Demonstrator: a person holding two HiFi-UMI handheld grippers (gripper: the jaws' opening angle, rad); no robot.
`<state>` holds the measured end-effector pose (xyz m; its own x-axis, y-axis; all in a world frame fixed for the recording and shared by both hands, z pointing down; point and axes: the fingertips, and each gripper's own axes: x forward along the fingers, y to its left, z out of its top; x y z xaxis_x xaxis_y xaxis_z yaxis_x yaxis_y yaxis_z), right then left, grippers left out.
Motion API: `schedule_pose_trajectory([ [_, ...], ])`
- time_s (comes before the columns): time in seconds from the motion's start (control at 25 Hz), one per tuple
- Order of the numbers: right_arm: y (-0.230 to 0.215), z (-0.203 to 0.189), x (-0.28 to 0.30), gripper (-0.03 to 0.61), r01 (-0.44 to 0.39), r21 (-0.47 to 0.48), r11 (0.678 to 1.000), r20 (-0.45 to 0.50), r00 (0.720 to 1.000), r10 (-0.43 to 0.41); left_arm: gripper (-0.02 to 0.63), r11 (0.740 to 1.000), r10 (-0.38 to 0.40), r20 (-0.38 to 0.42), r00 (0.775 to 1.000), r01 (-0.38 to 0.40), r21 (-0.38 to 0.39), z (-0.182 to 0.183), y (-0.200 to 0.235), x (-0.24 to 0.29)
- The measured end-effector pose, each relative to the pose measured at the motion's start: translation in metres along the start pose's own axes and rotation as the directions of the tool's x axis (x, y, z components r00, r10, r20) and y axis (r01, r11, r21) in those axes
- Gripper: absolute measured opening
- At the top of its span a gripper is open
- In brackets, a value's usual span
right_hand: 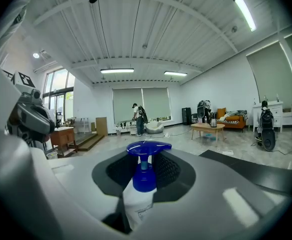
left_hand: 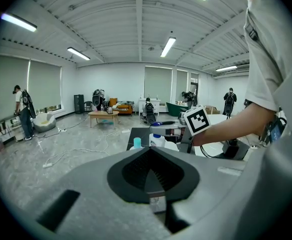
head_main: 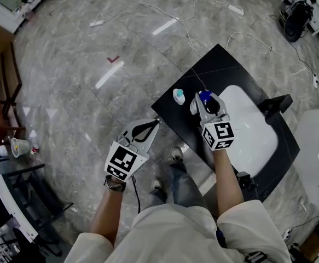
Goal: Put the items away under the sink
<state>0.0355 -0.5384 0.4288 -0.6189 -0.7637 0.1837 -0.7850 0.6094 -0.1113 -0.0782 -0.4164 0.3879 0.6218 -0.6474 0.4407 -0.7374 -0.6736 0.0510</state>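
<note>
A white pump bottle with a blue pump head [right_hand: 143, 176] sits between the jaws of my right gripper [right_hand: 144, 184], which is shut on it. In the head view that gripper [head_main: 204, 100] holds the bottle [head_main: 204, 96] over the black counter [head_main: 219, 64], left of the white sink basin [head_main: 249, 130]. A small white bottle with a teal cap [head_main: 178, 96] stands on the counter just left of it, also seen as the teal-capped bottle [left_hand: 137, 143]. My left gripper [head_main: 154, 125] hangs off the counter's left edge, over the floor. Its jaws [left_hand: 151, 159] are shut with nothing between them.
A black faucet piece [head_main: 277, 104] stands at the sink's far right. Cables [head_main: 186, 32] trail over the grey marble floor. A side table with a paper cup [head_main: 19, 146] is at the far left. My feet [head_main: 175, 154] stand by the counter's front edge.
</note>
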Motion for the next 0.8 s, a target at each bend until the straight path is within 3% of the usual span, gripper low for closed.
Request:
schedule_pose_trajectory([
  [0.4, -0.002, 0.009, -0.017, 0.087, 0.003, 0.004, 1.0, 0.03, 1.0, -0.003, 0.002, 1.0, 0.002, 0.026, 1.0, -0.002, -0.004, 0.004, -0.003, 0.0],
  [0.8, 0.01, 0.052, -0.047, 0.086, 0.013, -0.023, 1.0, 0.109, 0.994, -0.01, 0.002, 1.0, 0.02, 0.101, 0.995, -0.02, -0.005, 0.025, -0.004, -0.014],
])
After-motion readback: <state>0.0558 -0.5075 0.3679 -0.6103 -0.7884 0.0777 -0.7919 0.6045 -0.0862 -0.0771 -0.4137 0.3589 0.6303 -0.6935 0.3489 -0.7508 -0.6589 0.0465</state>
